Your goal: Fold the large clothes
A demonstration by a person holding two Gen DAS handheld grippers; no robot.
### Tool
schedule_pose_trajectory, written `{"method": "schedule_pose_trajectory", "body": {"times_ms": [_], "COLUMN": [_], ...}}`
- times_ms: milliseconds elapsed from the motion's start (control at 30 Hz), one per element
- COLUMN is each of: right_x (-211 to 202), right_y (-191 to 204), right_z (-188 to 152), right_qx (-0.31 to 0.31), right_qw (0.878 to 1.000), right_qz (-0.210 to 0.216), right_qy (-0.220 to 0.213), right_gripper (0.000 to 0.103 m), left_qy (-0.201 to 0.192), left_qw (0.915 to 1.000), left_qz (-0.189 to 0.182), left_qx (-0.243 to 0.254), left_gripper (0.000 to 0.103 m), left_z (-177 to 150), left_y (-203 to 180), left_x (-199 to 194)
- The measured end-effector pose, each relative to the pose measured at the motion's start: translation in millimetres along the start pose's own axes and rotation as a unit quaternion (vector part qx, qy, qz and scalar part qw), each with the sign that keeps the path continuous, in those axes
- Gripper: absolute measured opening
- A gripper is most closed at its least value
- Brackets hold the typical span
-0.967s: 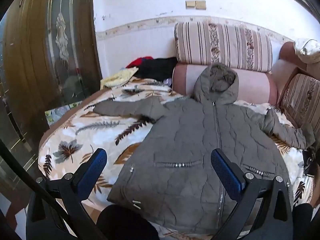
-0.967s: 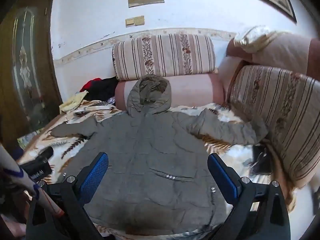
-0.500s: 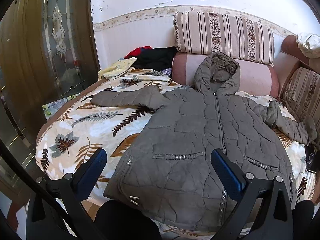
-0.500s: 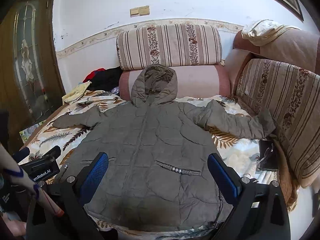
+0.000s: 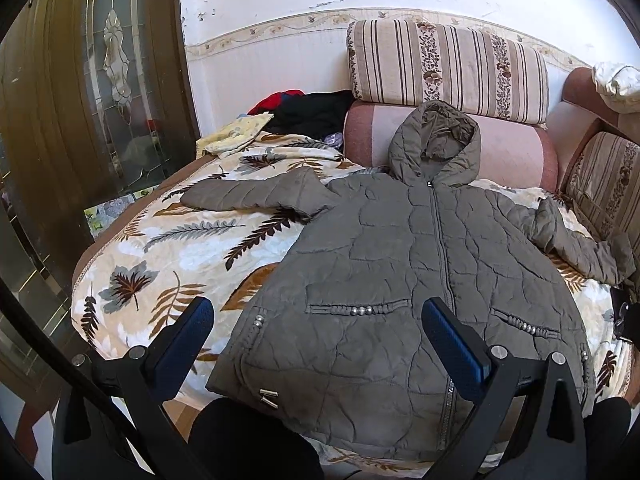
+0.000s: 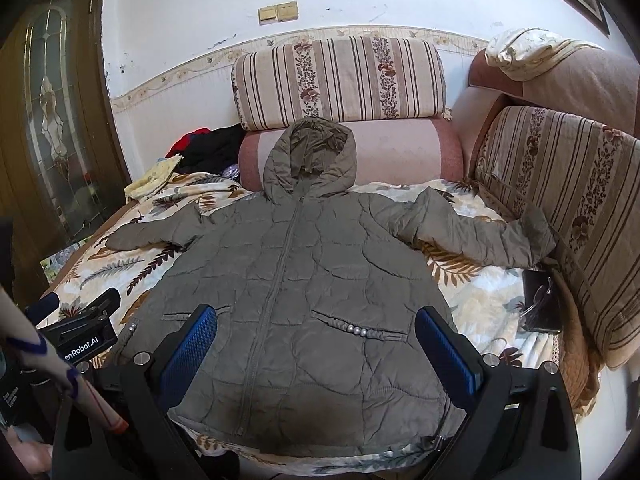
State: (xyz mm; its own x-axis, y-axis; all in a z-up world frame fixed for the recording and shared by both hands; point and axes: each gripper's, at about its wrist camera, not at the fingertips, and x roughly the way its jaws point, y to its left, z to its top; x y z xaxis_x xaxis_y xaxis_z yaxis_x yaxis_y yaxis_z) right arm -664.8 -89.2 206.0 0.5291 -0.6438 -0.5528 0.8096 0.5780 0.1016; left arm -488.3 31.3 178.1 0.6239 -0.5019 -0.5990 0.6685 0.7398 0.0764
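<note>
A large olive-grey quilted hooded jacket (image 5: 404, 264) lies flat, front up and zipped, on a leaf-patterned blanket (image 5: 168, 248). Both sleeves are spread out and the hood rests against a pink bolster. It also shows in the right wrist view (image 6: 296, 280). My left gripper (image 5: 316, 340) is open and empty, hovering above the jacket's lower left hem. My right gripper (image 6: 316, 344) is open and empty above the jacket's lower middle. The left gripper's body (image 6: 80, 332) shows at the left of the right wrist view.
Striped cushions (image 5: 444, 68) and a pink bolster (image 6: 404, 152) stand at the back, with a striped sofa back (image 6: 560, 208) on the right. A pile of black, red and yellow clothes (image 5: 304, 114) lies back left. A dark wallet with glasses (image 6: 542, 300) lies right. A wooden door (image 5: 80, 120) stands left.
Both grippers have tilted down and drawn a little nearer, so the jacket sits higher and larger in both views. The jacket has not moved. Both grippers stay open.
</note>
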Motion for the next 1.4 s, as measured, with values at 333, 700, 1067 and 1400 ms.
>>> {"method": "schedule_pose_trajectory", "body": {"times_ms": [333, 700, 1067, 1400], "right_x": [4, 10, 24, 47], "right_y": [-3, -7, -21, -51], "right_z": [2, 1, 0, 6], "right_qx": [-0.012, -0.003, 0.020, 0.061], "right_qw": [0.999, 0.999, 0.998, 0.995], "right_qz": [-0.014, -0.012, -0.003, -0.006], "right_qy": [0.029, 0.045, 0.055, 0.073], "right_gripper": [0.101, 0.101, 0.101, 0.101], "left_qy": [0.001, 0.008, 0.030, 0.062], "left_qw": [1.0000, 1.0000, 0.9995, 0.9978], "left_qz": [-0.002, 0.000, 0.003, -0.022], "left_qx": [0.001, 0.001, 0.001, -0.013], "left_gripper": [0.103, 0.103, 0.103, 0.103], "left_z": [-2, -3, 1, 17], "left_y": [4, 8, 7, 5], "left_x": [1, 3, 20, 56]}}
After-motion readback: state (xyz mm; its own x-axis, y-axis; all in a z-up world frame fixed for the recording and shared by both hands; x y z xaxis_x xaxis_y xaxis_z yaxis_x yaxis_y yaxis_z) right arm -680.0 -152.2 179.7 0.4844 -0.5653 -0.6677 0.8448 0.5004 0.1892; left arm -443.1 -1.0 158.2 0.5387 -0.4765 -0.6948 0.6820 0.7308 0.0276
